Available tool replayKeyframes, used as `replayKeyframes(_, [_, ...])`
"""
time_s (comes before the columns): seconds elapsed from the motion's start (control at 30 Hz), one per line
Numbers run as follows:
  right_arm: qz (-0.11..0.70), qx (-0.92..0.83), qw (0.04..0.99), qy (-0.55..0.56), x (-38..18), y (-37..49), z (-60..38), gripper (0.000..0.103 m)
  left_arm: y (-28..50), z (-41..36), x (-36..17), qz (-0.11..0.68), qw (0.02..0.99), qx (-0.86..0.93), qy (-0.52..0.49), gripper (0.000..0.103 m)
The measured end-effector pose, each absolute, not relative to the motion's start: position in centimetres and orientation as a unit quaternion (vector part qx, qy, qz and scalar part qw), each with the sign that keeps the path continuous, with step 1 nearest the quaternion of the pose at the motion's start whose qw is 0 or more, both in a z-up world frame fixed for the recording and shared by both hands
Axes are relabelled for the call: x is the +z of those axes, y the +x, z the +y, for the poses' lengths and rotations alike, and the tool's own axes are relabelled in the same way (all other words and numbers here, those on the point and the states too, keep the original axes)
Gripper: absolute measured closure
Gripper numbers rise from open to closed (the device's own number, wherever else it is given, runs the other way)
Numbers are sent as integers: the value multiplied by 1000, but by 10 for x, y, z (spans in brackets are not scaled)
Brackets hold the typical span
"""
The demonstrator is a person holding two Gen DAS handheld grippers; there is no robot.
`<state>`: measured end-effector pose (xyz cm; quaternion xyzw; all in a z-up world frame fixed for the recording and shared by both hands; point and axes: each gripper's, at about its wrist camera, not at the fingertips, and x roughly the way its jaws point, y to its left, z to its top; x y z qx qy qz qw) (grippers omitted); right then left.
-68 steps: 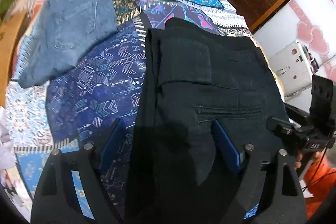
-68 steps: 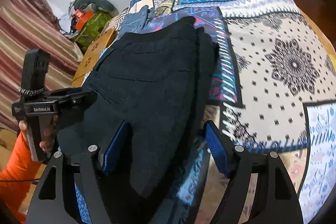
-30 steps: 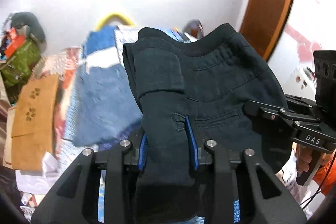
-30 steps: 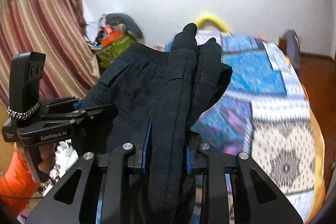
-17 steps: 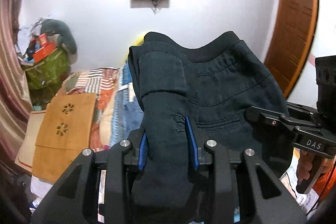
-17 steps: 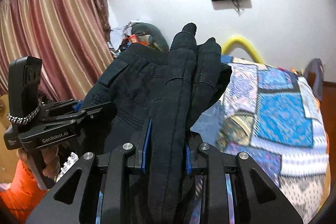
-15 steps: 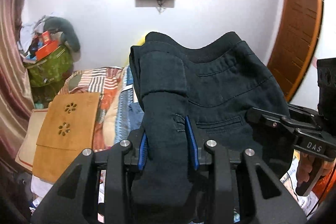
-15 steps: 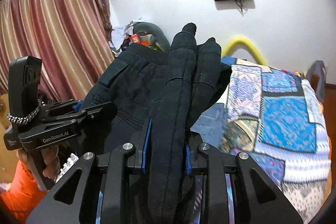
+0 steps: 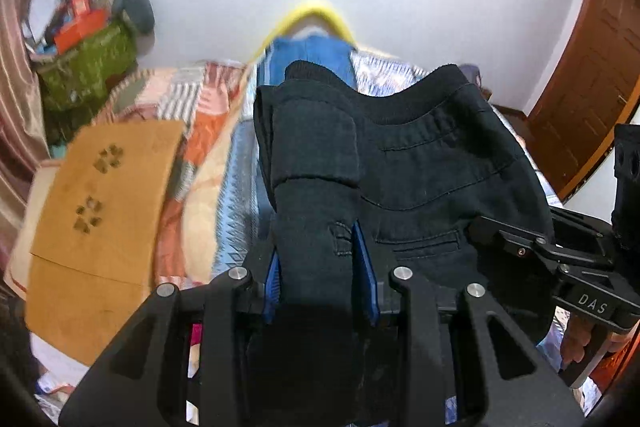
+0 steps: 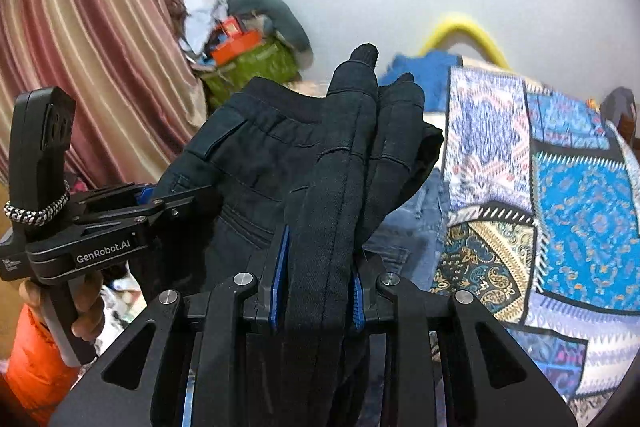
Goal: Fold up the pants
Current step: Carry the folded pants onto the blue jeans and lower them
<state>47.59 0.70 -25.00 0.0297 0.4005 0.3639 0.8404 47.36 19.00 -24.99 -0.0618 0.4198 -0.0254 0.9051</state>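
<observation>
Two claws hold one bundle of black pants [image 9: 420, 163] in the air above the bed's patchwork quilt [image 10: 580, 195], well clear of it. Judging by the doubled layers and the waistband on top, the folding looks largely done; what is left seems to be setting the bundle down, perhaps near the blue jeans [image 10: 404, 227] lying on the quilt beneath it. The left claw [image 9: 320, 267] is pinching a thick folded edge of the pants, and the right claw [image 10: 318, 279] is pinching the opposite edge
</observation>
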Motion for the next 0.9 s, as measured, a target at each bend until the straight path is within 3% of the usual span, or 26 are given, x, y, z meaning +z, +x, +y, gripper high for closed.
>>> replayKeyframes(0.4, [488, 334, 806, 3, -340, 526, 16, 78, 533, 196, -371, 492, 864, -32, -99, 69])
replayKeyframes(0.57, [485, 320, 813, -13, -332, 516, 11, 68, 532, 201, -367, 483, 870, -21, -92, 60])
replayKeyframes(0.67, [480, 300, 824, -27, -326, 512, 2, 60, 525, 200, -359, 478, 875, 2, -70, 60])
replayKeyframes(0.9, [458, 296, 838, -6, -282, 486, -22, 59, 479, 187, -304, 455, 890, 17, -25, 60])
